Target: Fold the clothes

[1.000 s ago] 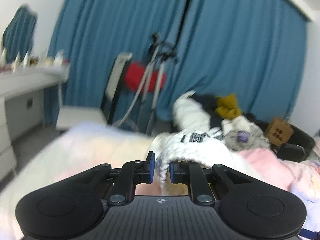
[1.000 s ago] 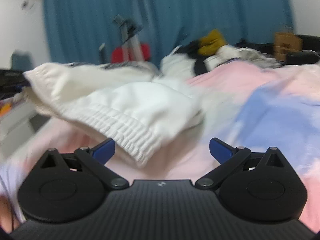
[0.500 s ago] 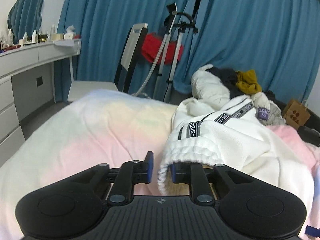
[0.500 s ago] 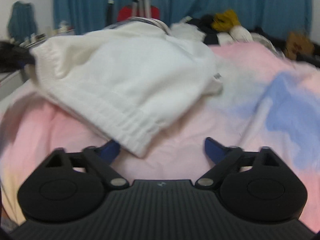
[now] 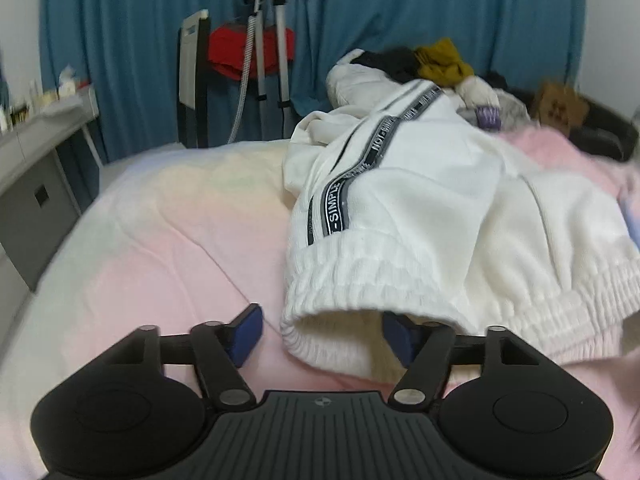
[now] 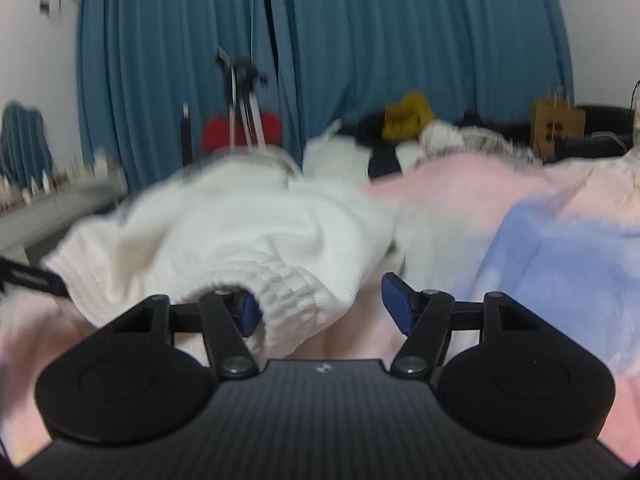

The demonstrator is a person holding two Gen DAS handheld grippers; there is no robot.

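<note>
Left wrist view: left gripper [image 5: 320, 334], pinching waistband half second ago, now spread wide, released. White sweatpants [image 5: 420, 216] dropped flat on bed [image 5: 160, 248] (band straddling right pad). Right gripper [image 6: 322, 306] also spread, gripping nothing; folding can begin.

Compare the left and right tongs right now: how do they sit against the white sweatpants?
The left tongs are open, one finger outside the white sweatpants waistband and the other tucked under it; the right tongs are open with their left finger beneath the ribbed band and their right finger clear of the cloth. The left view is sharp and shows the black lettered stripe; the right view is blurred. Neither pair is clamped on fabric.
</note>
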